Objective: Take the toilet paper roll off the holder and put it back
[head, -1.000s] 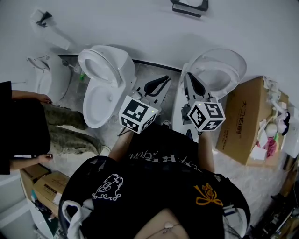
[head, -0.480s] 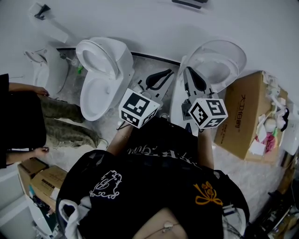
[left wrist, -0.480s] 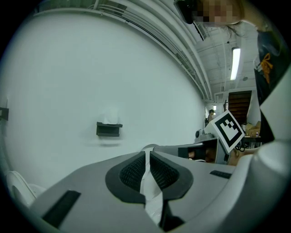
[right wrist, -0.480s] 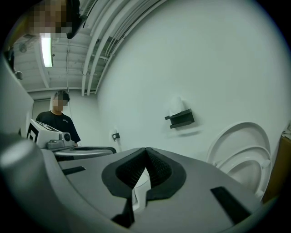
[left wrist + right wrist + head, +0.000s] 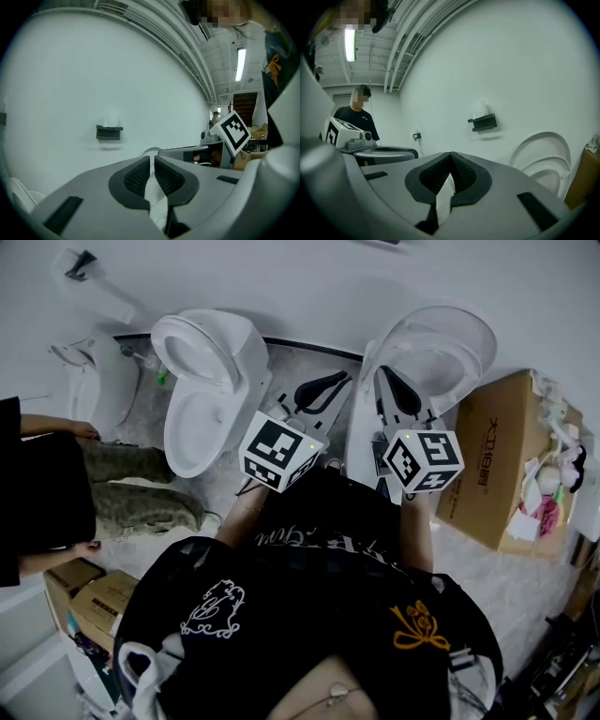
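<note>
roll: white, sits on top of the holder; too small to tell more.
holder: black, fixed on the white wall, up and left of the right toilet's raised lid; well apart from both your grippers.
right gripper: clenched, tips meeting, nothing between them; faces the wall.
left gripper: pads a thin slit apart, grasping nothing; white shows through the slit.
your hands: both grippers side by side ahead of your chest, marker cubes up.
left toilet: lid up, against the wall.
right toilet: lid up, your right gripper over its near edge.
box: cardboard, just right of the right toilet.
bystander: in black, at the left edge.
</note>
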Motion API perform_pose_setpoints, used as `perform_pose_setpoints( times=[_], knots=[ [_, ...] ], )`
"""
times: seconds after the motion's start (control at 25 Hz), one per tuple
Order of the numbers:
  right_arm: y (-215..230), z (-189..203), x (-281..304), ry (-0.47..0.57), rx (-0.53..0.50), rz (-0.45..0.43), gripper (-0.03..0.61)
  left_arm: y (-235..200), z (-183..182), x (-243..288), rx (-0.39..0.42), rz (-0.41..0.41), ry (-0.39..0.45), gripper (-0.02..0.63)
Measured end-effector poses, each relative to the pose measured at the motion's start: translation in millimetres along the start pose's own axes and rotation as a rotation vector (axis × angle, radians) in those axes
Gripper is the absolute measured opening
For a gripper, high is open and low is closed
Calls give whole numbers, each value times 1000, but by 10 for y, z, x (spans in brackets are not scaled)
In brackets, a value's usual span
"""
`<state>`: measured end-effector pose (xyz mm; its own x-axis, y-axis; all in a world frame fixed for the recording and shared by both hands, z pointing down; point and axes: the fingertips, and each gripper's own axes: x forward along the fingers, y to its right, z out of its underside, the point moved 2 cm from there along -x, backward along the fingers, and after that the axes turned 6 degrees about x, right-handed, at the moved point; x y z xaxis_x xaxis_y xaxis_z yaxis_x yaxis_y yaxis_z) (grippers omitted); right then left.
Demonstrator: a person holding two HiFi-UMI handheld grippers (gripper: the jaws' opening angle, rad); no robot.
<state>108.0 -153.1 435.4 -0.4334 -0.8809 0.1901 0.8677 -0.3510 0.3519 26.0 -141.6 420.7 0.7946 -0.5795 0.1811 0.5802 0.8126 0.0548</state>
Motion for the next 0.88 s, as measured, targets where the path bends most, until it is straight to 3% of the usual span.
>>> perform_pose_setpoints(
  times=[0.88],
  knots=[
    [-211, 99, 105, -37, 0, -37, 11, -81, 4, -95, -4, 0, 8, 43]
  ],
)
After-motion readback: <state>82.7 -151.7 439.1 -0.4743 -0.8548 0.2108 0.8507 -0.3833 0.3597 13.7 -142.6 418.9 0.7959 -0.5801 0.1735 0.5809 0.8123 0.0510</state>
